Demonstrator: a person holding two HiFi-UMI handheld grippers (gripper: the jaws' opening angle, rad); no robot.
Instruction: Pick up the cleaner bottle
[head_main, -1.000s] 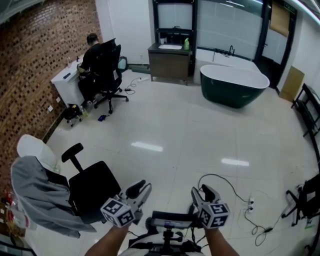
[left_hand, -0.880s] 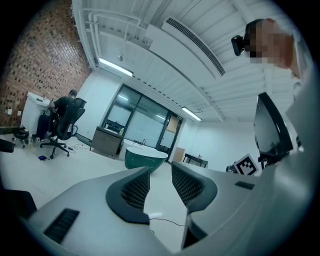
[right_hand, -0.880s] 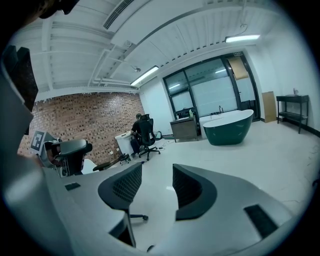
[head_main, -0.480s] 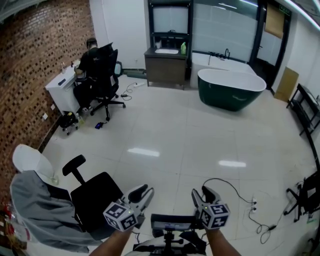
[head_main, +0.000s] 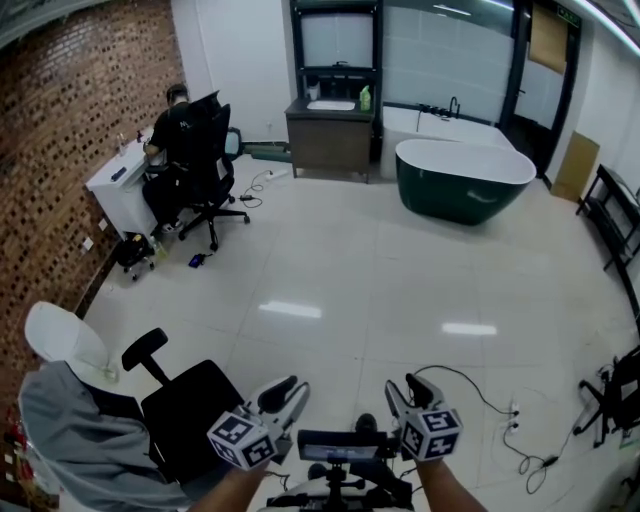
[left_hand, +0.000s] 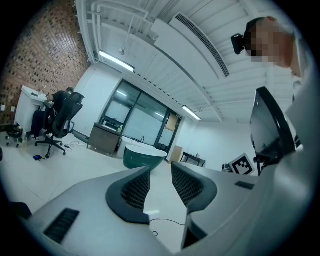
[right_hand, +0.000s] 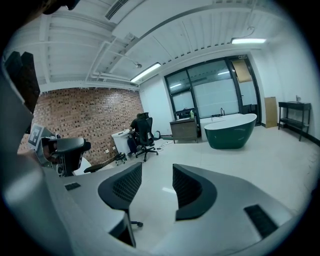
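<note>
Cleaner bottle (head_main: 366, 97): tiny green speck on far desk (head_main: 325, 140), detail unreadable. L gripper (head_main: 290, 388) fingers shut, empty; R gripper (head_main: 405, 386) fingers slightly apart, empty.

Green cleaner bottle (head_main: 366, 97), dark green bathtub (head_main: 465, 180)

Floor inventory, as counted from the doorway side.

- Bathtub (head_main: 463, 180), dark green: one.
- Vanity cabinet (head_main: 330, 135): one, with one basin (head_main: 331, 104).
- Cleaner bottle (head_main: 366, 97), green: one.
- Office chairs: two, an occupied chair (head_main: 208, 165) and an empty chair (head_main: 190, 398).
- Seated person (head_main: 170, 125): one.
- White bench (head_main: 118, 188) by the brick wall: one.
- White seat (head_main: 58, 338): one.
- Grey jacket (head_main: 70, 435): one.
- Black rack (head_main: 612, 215) at the right wall: one.
- Brown board (head_main: 577, 165): one.
- Hand-held grippers: two, the left gripper (head_main: 288, 385) and the right gripper (head_main: 407, 387).
- Loose cables (head_main: 470, 385): at least two runs; an exact count cannot be made.
</note>
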